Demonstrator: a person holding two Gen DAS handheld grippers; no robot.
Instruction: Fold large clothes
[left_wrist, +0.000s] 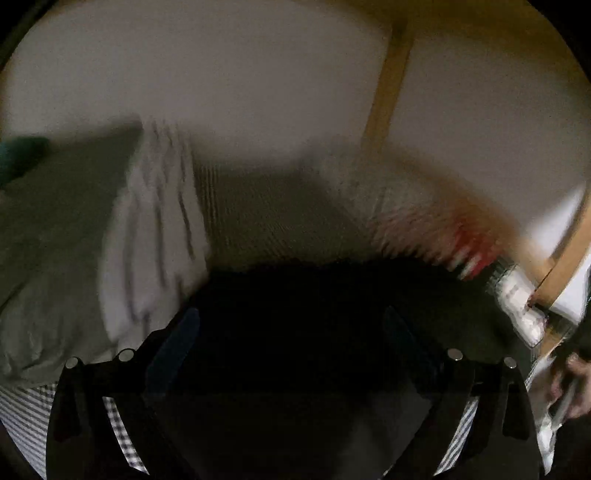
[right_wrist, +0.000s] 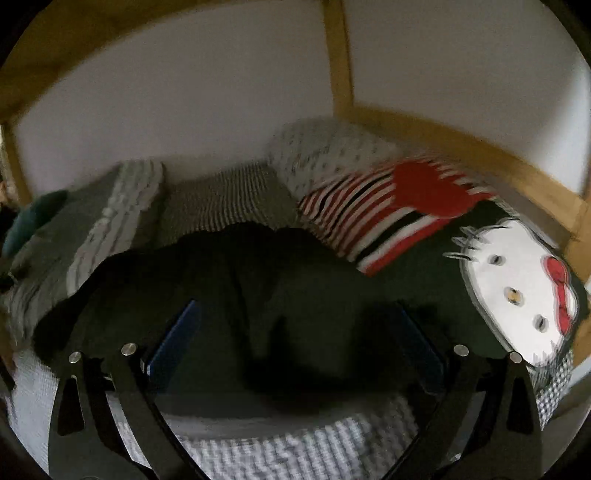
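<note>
Both hand-held grippers (left_wrist: 291, 325) (right_wrist: 295, 321) gape empty — dark garment (right_wrist: 229, 288) lies rumpled, blurred beneath.

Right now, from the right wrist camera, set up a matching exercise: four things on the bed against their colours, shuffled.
Things:
1. garment
2. striped cushion
3. cat-face cushion
4. bed frame

Colours:
A. white with a red bow
B. dark, near black
C. yellowish wood
D. red, white and black stripes

Pairs: 1-B, 2-D, 3-A, 4-C

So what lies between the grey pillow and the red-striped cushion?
A finely striped cushion sits between the grey pillow and the red-striped cushion; right wrist view shows it best.
</note>
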